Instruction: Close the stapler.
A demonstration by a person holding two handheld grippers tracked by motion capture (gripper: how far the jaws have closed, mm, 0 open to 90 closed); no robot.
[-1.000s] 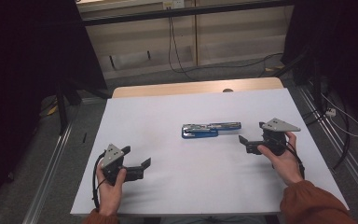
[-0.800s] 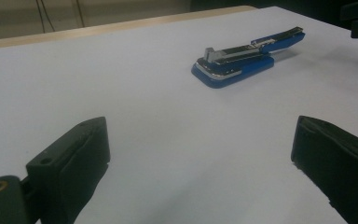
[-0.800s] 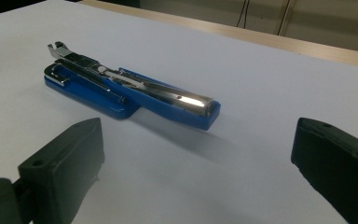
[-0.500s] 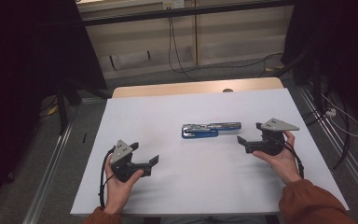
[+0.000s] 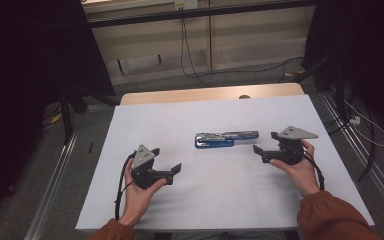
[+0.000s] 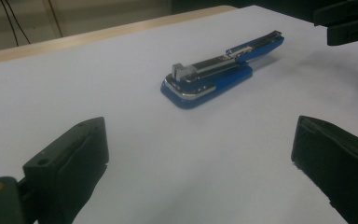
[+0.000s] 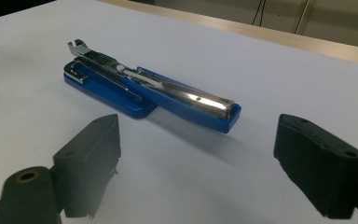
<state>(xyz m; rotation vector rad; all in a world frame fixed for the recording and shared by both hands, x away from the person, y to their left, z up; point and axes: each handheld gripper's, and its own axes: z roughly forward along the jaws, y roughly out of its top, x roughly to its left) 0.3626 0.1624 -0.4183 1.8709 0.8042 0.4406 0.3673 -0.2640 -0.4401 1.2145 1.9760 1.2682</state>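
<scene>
Left gripper point(image 5: 172, 172): black body, grey three-cornered plate on top, black cable looping down; right gripper point(image 5: 261, 152): same build, cable along wrist; rust-orange sleeves point(image 5: 332, 217); jaw blocks matte black with small holes.

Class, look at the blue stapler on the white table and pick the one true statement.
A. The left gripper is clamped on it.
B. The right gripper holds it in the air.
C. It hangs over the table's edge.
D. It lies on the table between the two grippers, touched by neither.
D: the stapler lies flat on the table, with the left gripper and right gripper both open and apart from it.
</scene>
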